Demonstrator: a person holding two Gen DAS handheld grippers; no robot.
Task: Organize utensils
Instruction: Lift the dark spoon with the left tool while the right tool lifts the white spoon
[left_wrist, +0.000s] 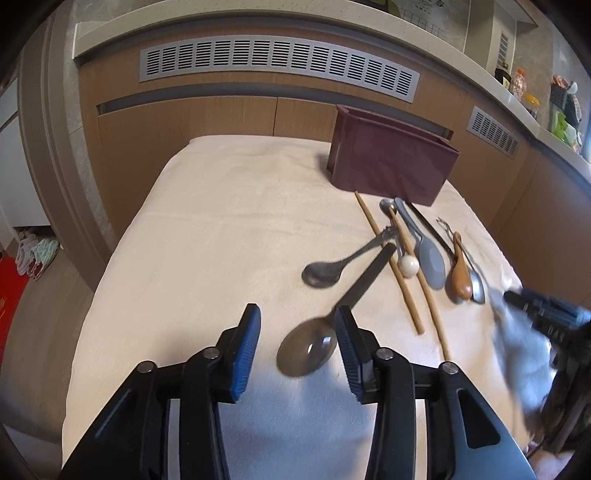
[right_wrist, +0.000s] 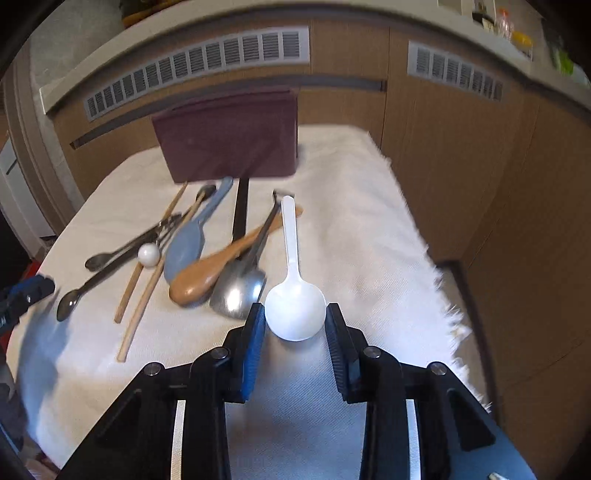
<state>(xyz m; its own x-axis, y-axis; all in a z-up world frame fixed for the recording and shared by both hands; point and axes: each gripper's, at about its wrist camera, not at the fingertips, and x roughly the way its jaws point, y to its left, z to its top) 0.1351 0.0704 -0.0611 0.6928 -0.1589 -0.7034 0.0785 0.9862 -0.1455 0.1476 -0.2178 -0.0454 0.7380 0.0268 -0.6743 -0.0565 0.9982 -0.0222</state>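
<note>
Our left gripper (left_wrist: 298, 325): jaws apart, bowl of a black-handled spoon (left_wrist: 308, 352) between them, handle running toward 1 o'clock. Our right gripper (right_wrist: 295, 321): jaws apart, bowl of a white spoon (right_wrist: 294, 310) between them, handle toward 12 o'clock. On the cloth-covered tabletop (left_wrist: 207, 221): chopsticks (left_wrist: 406, 291), grey-blue spoon (right_wrist: 186, 242), wooden spoon (right_wrist: 201, 278), metal spoons (right_wrist: 240, 291). Maroon box (right_wrist: 229, 134) at 12 o'clock behind the utensils.

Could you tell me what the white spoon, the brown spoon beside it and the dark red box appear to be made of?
White spoon: likely plastic, matte and uniformly white. Brown spoon: looks like wood, smooth warm tan. Dark red box: probably plastic, plain matte walls, though blur leaves it open.
</note>
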